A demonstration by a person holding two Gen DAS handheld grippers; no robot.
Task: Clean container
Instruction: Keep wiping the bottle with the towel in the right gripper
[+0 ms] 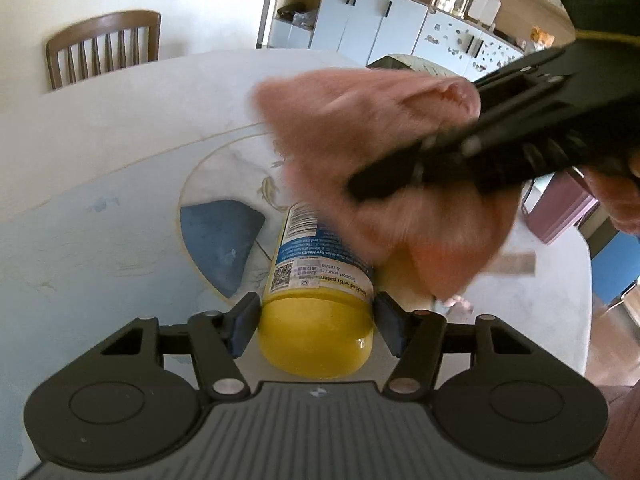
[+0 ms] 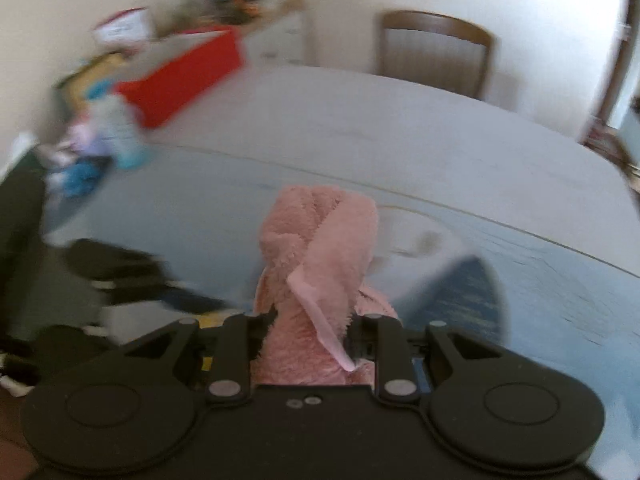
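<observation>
wiping step: left tongs pinching the yellow container (lying over the desk), right tongs pinching the pink cloth at its 1 o'clock; next, rub along the label.

- A wooden chair with a slatted back stands at the upper left of the left wrist view, pushed up against the far edge of the table.
- The tabletop is pale and marbled, and there's a blue wedge-shaped patch in its inlaid circle, left of centre.
- White cabinets with dark handles fill the top centre, clutter piled on top.
- Over in the right wrist view, a red box sits at upper left, blurred.
- Another wooden chair stands at upper right, behind the table's far edge.
</observation>
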